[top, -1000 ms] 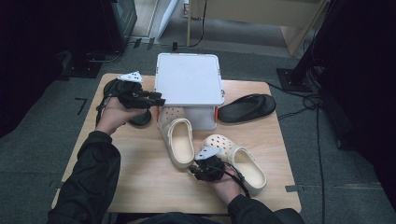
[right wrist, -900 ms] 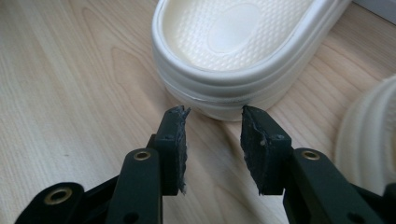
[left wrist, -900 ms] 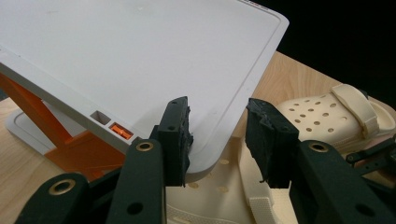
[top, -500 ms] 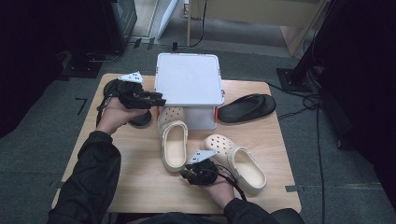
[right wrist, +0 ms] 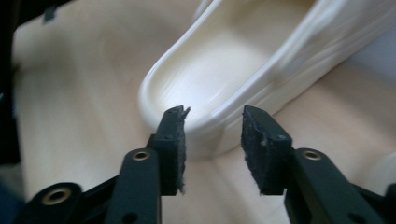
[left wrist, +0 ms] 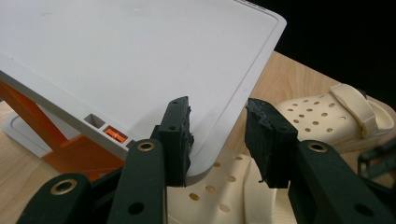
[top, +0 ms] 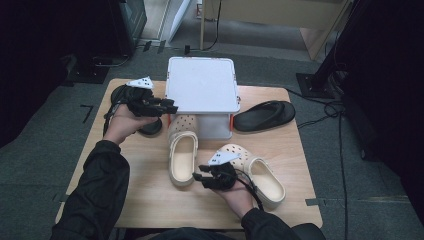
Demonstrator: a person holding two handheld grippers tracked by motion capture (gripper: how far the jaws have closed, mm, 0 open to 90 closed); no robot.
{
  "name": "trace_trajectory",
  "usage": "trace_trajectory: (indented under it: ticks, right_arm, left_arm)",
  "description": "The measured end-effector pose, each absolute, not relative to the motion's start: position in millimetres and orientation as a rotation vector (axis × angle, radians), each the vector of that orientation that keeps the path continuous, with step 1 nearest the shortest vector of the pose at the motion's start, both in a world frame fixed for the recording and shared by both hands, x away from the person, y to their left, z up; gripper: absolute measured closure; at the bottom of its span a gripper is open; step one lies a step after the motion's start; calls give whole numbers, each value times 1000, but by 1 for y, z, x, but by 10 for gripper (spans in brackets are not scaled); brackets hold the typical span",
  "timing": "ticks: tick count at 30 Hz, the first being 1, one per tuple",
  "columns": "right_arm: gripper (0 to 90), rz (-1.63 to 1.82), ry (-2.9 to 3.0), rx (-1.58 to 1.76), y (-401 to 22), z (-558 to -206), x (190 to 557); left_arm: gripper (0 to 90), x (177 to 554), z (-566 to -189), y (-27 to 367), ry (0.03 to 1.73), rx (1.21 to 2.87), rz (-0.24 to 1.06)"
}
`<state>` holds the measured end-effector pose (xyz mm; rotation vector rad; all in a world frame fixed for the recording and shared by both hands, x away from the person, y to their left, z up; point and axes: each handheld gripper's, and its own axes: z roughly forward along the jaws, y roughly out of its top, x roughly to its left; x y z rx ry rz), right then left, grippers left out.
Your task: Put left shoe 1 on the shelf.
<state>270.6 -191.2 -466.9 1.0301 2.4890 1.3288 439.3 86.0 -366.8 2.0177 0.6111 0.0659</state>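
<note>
Cream clog [top: 182, 155], toe toward box [top: 202, 90], lengthwise

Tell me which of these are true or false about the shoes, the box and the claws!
1. The left claw lifts the white box lid. True; its corner sits between the jaws and the lid is tilted up.
2. The right claw is squeezing a black sandal. False; its jaws have just been opening, apart behind the heel of a cream clog.
3. Two cream clogs are on the table. True; the second clog lies beside the right hand.
4. The black sandal is inside the box. False; it lies on the table beside it.
</note>
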Motion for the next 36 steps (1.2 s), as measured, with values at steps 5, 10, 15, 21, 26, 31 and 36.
trace_trajectory:
  ticks: [5,10,15,21,26,31,36]
  right_arm:
    - [524,1342,2380,1093,-190,-455,297]
    - [500,1335,2283,1173,-173,-454,331]
    - [567,1271,2236,1233,-156,-464,345]
    - [731,1249,2119,1330,-160,-461,347]
    - [753,1232,2077,1358,-166,-458,347]
    - [755,1236,2009,1413,-172,-456,351]
    - [717,1249,1992,1422,-171,-459,354]
  left_arm:
    - [609,439,-367,86,612,2017,67]
    - [613,440,-367,87,610,2012,61]
    - [613,440,-367,87,608,2013,62]
    - [613,440,-368,87,606,2013,62]
    - [613,440,-367,86,603,2017,66]
    - [613,439,-367,86,602,2017,69]
    - [613,439,-367,86,599,2018,70]
